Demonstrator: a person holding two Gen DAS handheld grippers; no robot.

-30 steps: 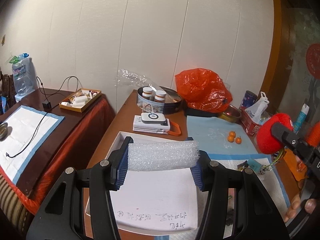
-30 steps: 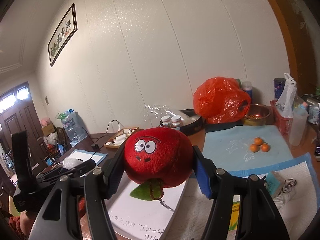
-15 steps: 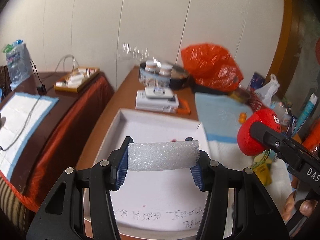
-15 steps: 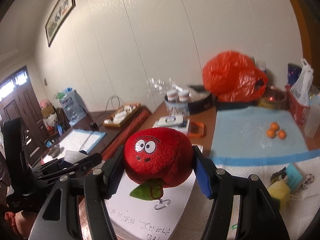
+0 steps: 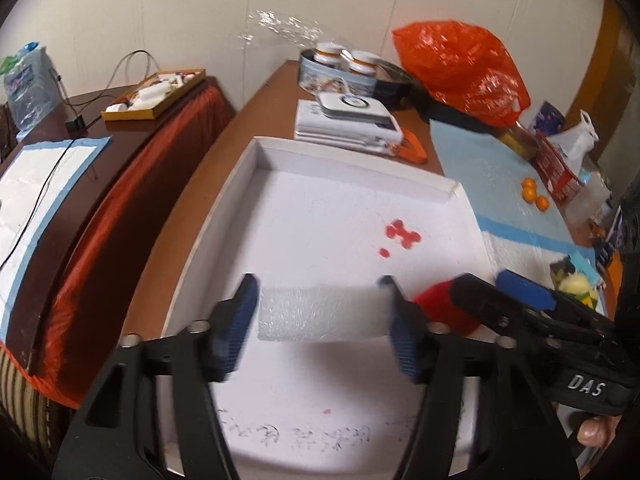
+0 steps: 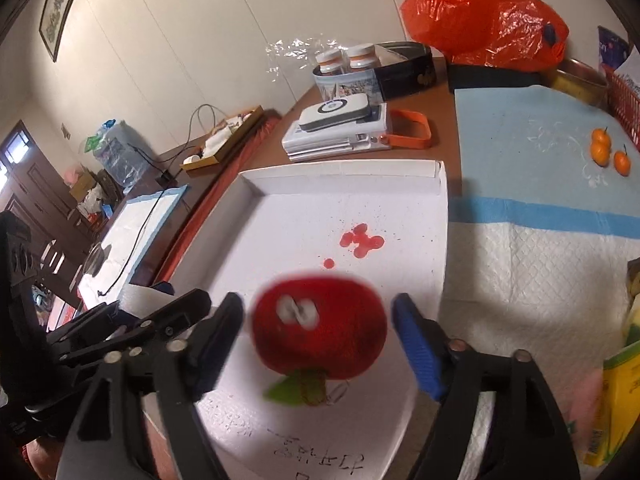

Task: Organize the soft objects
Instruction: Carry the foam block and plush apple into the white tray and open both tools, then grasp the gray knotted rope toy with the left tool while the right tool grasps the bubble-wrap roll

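Left wrist view: left gripper jaws, just opening, stand spread, a gap beside each end of the foam roll over the white tray. Only the right wrist view shows the plush apple's eyes and leaf; right gripper jaws, also just opening, stand clear of it. Three oranges, two bottles, one orange bag.

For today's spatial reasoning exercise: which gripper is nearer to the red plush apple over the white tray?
Right. The right gripper straddles the red plush apple, its just-opened jaws clear on both sides. The left gripper sits beside it, around the white foam piece over the white tray.
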